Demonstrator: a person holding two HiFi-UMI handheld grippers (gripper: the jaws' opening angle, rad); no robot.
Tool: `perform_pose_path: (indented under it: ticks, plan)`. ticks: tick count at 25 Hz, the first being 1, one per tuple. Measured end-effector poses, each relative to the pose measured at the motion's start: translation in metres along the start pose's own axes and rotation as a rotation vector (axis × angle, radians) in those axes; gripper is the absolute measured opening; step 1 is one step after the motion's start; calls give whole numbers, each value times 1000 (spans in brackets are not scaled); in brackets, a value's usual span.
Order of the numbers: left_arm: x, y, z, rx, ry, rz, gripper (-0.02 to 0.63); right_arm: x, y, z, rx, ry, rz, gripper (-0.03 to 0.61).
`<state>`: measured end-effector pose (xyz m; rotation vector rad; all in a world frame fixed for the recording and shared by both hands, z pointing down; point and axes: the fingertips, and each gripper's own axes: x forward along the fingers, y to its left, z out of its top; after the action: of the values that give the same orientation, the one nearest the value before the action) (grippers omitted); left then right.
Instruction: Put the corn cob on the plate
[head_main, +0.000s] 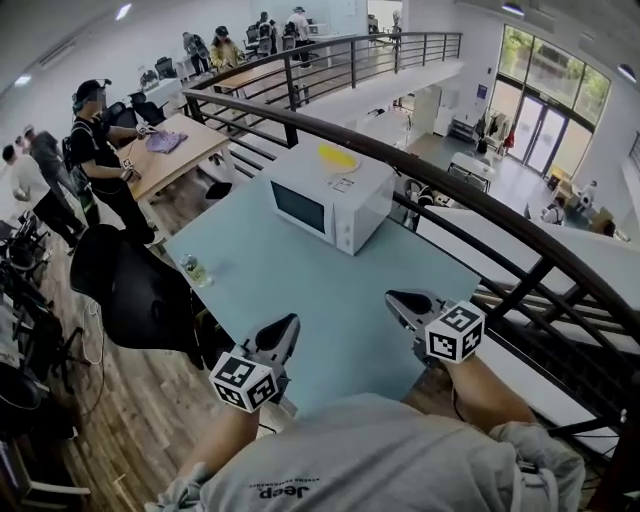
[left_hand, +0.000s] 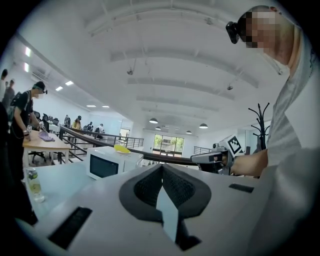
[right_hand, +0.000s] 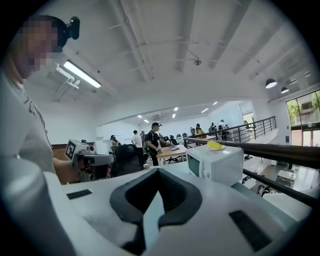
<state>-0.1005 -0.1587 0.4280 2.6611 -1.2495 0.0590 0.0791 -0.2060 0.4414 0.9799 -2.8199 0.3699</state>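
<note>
left tongs (head_main: 285, 328): jaws pressed together, nothing in them | right tongs (head_main: 403, 300): jaws pressed together, nothing held | both at near edge of pale blue bench (head_main: 330, 290) | yellow corn cob (head_main: 338, 157): lying on top of boxy white microwave oven (head_main: 325, 200) at bench's far side, well apart from both tongs

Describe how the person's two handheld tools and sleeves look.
The grey, wedge-shaped left claw and right claw have dark textured pads. Each carries a white cube with black square markers. The person wears a light grey T-shirt, its sleeves bunched near the elbows.
</note>
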Motion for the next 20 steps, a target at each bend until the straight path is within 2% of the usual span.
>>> perform_pose_path:
  ticks: [8,13,20]
  plan:
    - [-16,-7,-6,7,-13,9,18,1,10,-10,71,-28,66,17]
    - [-17,-4,-9,-18,-15,13,18,3,15,-8,53,-28,84,15]
    - [-14,-9,-3,-4,-24,-2,18,2,20,-5,33,-21,94,15]
